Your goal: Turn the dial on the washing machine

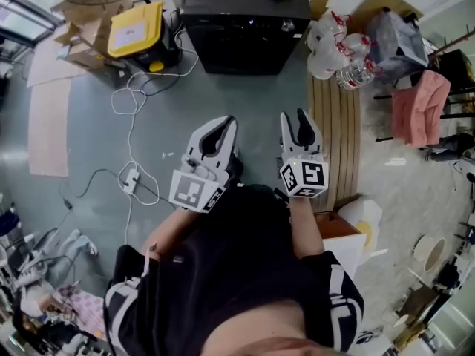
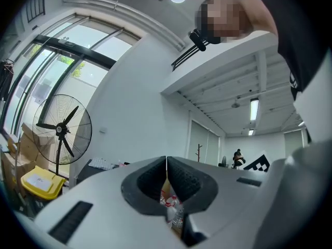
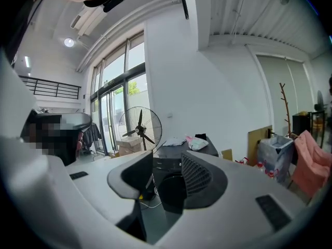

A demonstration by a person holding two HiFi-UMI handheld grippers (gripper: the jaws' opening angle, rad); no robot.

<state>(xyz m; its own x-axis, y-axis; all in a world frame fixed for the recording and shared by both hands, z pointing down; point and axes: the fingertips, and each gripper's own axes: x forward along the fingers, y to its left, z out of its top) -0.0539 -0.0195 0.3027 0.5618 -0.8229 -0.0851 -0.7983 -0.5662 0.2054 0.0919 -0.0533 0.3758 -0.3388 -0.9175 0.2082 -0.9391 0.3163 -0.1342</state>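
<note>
Distance is the risk: the washer (image 1: 245, 28) stands well beyond your 2 sets of fingers, so a hurried reach could miss its dial (image 1: 287, 26). Your left gripper (image 2: 166, 161) is clenched on nothing; your right gripper (image 3: 167, 162) is released, empty. Only the right gripper view frames the washer between its fingers; the left shows bottles (image 2: 169, 201).

Washing machine (image 1: 245, 24): dark, smooth casing. Left gripper (image 1: 225, 123) and right gripper (image 1: 292, 117): matt grey plastic, ribbed black pads. Slatted panel (image 1: 334, 139): wood. Floor (image 1: 252, 102): smooth, grey.
</note>
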